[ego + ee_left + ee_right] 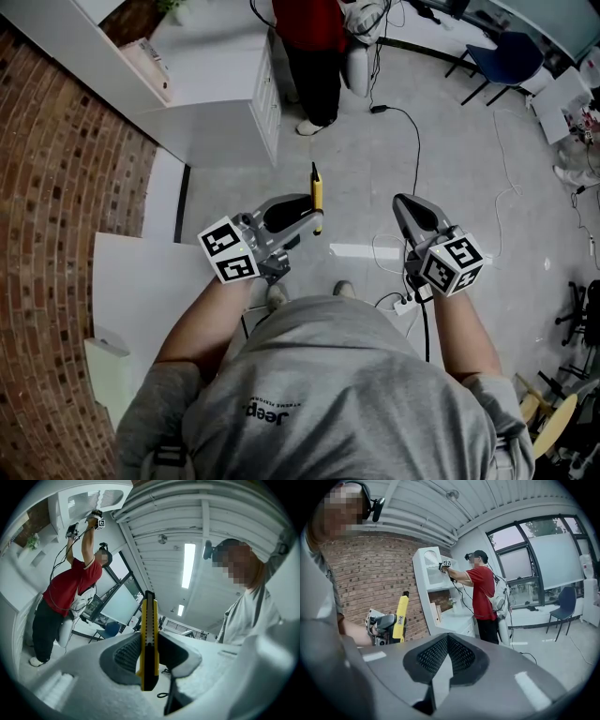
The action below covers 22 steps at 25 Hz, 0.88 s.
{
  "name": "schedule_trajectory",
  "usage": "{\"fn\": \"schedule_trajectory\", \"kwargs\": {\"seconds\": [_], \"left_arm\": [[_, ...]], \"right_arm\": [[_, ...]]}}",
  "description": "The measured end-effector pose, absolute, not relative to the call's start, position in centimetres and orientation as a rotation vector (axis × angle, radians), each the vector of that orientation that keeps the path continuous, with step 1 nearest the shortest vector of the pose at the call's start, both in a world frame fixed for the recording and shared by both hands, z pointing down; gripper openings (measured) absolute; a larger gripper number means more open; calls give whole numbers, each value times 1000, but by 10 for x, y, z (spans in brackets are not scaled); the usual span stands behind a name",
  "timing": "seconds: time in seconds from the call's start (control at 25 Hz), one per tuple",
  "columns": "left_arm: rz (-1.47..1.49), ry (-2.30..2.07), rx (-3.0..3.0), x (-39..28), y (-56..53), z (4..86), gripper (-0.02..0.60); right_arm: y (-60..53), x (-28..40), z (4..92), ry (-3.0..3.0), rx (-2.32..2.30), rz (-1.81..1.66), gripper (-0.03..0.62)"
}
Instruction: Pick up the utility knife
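Yellow-bodied with a black spine, the utility knife (150, 625) is standing upright in the left gripper (150, 658), and that gripper is grasping it firmly. Both dark ribbed pads are pressing on the flanks of the handle, low on the body, while the top end is sticking up well past the jaw tips. From the head view the knife is being carried in mid-air, pointing away from the person, out over the grey floor (375, 150) and touching nothing but the gripper. The left gripper's marker cube (230, 251) is riding just ahead of the wrist.

Over on the other side, the right gripper (447, 641) is hanging about level with it and well apart, clenched on nothing, its pad tips meeting. Its own view is catching the knife off to the left, in front of the brick wall (370, 569).

Further out, a white table (141, 281) is lying to the person's left beside that wall, and a white shelf unit (220, 103) is standing beyond it. A second person in a red top (483, 588) is reaching up to the unit's upper part with a gripper in hand. A black cable (412, 141) is trailing across the floor, and a blue chair (506, 56) is sitting at the far right.
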<state>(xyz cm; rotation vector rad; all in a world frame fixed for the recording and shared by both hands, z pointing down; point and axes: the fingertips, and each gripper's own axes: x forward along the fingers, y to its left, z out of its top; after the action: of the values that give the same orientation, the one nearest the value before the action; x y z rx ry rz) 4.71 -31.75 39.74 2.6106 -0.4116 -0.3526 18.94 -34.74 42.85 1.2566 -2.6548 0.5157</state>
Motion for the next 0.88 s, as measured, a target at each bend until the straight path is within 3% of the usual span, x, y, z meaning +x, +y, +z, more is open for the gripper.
{"fn": "schedule_trajectory", "kwargs": {"seconds": [0.88], "left_arm": [[-356, -398, 2616, 47, -319, 399, 117]], "right_arm": [[-349, 184, 428, -2656, 1229, 484, 8]]}}
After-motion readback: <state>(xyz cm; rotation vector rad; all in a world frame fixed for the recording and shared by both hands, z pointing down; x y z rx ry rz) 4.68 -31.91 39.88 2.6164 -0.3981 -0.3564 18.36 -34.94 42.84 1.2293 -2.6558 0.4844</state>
